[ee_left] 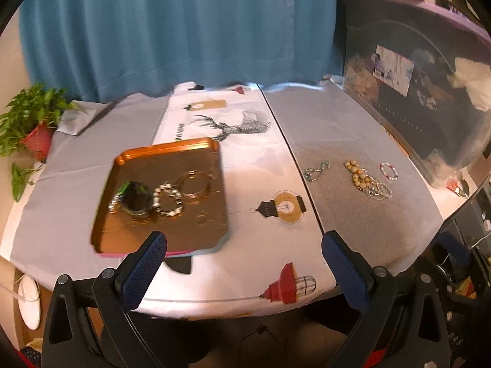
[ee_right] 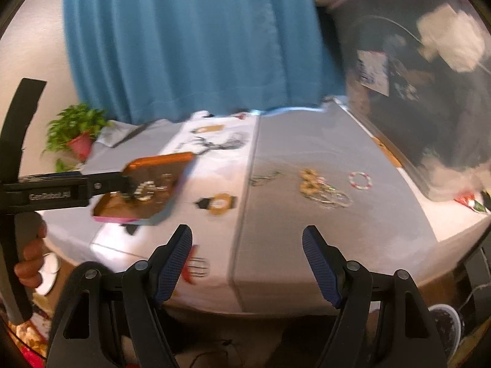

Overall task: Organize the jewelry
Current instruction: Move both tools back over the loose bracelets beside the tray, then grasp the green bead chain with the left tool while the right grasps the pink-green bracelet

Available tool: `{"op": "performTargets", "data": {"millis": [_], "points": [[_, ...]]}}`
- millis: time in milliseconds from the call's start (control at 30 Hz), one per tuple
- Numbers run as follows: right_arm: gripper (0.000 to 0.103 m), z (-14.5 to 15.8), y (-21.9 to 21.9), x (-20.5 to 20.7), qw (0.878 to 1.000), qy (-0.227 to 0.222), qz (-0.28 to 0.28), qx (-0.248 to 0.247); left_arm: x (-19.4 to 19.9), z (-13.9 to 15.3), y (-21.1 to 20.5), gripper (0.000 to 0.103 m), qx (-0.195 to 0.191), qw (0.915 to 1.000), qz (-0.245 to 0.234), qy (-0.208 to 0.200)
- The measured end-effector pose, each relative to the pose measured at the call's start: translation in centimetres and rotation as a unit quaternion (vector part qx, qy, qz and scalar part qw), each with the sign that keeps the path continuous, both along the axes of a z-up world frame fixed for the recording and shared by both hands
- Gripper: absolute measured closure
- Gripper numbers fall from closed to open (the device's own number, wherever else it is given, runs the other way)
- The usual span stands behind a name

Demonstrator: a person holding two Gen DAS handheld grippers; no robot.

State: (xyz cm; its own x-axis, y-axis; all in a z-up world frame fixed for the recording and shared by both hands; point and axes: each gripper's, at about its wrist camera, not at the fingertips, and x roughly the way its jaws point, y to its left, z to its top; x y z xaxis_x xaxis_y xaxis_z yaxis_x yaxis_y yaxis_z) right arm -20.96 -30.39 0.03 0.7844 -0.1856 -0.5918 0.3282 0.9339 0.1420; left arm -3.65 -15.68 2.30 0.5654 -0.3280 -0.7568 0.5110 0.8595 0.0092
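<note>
A copper tray (ee_left: 196,230) lies on the left of the table and holds a green-black bangle (ee_left: 135,199), a pearl bracelet (ee_left: 168,200) and gold bangles (ee_left: 195,184). On the grey mat (ee_left: 353,220) to the right lie a green chain bracelet (ee_left: 316,170), a wooden bead bracelet (ee_left: 357,174), a clear crystal bracelet (ee_left: 379,190) and a pink-white bead bracelet (ee_left: 389,170). My left gripper (ee_left: 245,245) hangs open and empty over the table's front edge, beside the tray's near corner. My right gripper (ee_right: 248,239) is open and empty above the mat's near edge, short of the bracelets (ee_right: 322,190).
A blue curtain (ee_left: 184,30) hangs behind the table. A potted plant (ee_left: 33,122) stands at the far left. A clear storage bin (ee_left: 429,98) with a purple lid walls off the right side. A person's hand (ee_right: 30,257) holds the left gripper's handle.
</note>
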Motion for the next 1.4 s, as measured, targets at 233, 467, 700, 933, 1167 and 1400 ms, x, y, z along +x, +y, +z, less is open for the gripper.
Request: {"op": "performTargets", "data": {"millis": [233, 467, 700, 933, 1167, 1400], "points": [[0.028, -2.9, -5.8, 1.0, 0.998, 0.028, -0.057, 0.008, 3.0, -2.8, -4.6, 0.003, 0.021, 0.9995, -0.012, 0.018], [0.028, -5.4, -11.2, 2.4, 0.994, 0.051, -0.098, 0.006, 5.6, -5.4, -8.4, 0.003, 0.049, 0.9982, -0.023, 0.027], [0.028, -7.7, -16.1, 4.8, 0.99, 0.072, -0.122, 0.009, 8.9, -7.7, -11.5, 0.003, 0.051, 0.997, -0.034, 0.047], [0.028, -9.6, -19.1, 6.9, 0.987, 0.088, -0.132, 0.007, 11.1, -9.1, -14.8, 0.003, 0.058, 0.9954, -0.047, 0.061], [0.028, -9.9, -22.4, 8.8, 0.985, 0.088, -0.151, 0.008, 12.0, -10.5, -18.7, 0.003, 0.066, 0.9899, -0.099, 0.077], [0.028, -10.4, -25.4, 11.6, 0.981, 0.103, -0.162, 0.005, 13.1, -11.8, -21.0, 0.003, 0.079, 0.9874, -0.11, 0.082]]}}
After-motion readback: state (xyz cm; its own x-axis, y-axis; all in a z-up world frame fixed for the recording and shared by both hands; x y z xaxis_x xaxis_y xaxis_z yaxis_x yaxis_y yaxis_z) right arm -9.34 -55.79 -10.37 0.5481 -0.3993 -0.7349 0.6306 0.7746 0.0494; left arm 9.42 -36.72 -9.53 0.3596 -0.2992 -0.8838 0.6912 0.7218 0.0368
